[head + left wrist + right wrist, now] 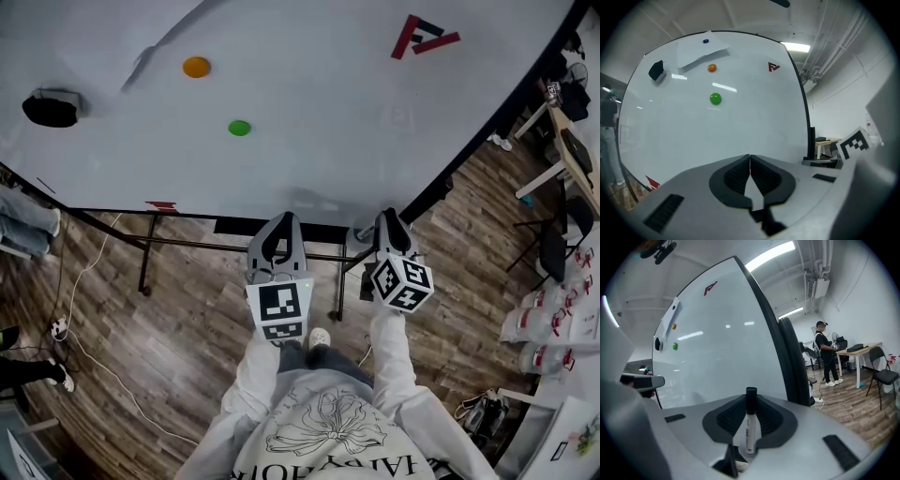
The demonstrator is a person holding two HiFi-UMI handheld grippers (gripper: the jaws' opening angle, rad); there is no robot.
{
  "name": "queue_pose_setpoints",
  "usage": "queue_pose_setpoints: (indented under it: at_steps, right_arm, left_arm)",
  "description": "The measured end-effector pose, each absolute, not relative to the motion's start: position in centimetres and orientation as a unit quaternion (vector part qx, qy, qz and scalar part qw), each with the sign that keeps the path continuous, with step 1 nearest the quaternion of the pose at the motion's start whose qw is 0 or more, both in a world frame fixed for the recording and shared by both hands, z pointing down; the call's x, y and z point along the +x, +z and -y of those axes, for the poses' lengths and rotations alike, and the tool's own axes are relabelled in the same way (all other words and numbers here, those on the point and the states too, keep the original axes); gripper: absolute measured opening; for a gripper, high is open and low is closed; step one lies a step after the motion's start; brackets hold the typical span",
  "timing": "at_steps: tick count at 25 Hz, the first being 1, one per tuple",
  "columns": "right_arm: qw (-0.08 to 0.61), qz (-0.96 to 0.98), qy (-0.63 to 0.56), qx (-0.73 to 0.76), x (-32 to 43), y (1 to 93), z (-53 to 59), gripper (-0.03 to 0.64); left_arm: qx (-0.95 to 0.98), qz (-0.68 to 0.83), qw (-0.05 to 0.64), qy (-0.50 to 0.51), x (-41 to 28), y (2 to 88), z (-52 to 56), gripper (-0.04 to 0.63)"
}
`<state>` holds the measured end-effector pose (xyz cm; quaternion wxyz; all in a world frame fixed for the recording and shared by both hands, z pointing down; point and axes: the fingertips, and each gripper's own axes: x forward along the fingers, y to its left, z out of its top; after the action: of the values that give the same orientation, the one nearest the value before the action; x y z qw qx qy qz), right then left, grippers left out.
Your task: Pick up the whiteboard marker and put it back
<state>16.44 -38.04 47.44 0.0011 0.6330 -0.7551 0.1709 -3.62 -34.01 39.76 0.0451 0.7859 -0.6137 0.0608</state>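
A white whiteboard marker (749, 427) with a black cap stands between the jaws of my right gripper (750, 401), which is shut on it, cap pointing forward. In the head view the right gripper (392, 234) is at the lower edge of the big whiteboard (309, 141), near its right end, and the marker itself is hidden there. My left gripper (278, 246) is beside it to the left, below the dark tray strip (234, 226). In the left gripper view the left gripper (750, 161) has its pads pressed together with nothing held.
The board carries an orange magnet (196, 67), a green magnet (239, 127), a black eraser (52, 109) and a red logo (422, 36). Its stand bars (145, 258) and a white cable (84, 281) cross the wooden floor. A person (825, 352), desk and chair (881, 376) are off right.
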Motion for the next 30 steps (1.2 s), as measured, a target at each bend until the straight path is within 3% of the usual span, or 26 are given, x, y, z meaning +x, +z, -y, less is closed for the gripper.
queue_pose_setpoints:
  at_steps: [24,30]
  right_arm:
    - [0.073,0.727,0.232,0.642,16.9,55.1,39.2,0.066]
    - [0.075,0.726,0.221,0.647,17.0,54.5,39.0,0.129]
  left_arm:
    - [0.795,0.597,0.071,0.086,-1.5,43.3,35.6,0.006]
    - [0.793,0.599,0.073,0.082,-1.7,43.2,35.6,0.006]
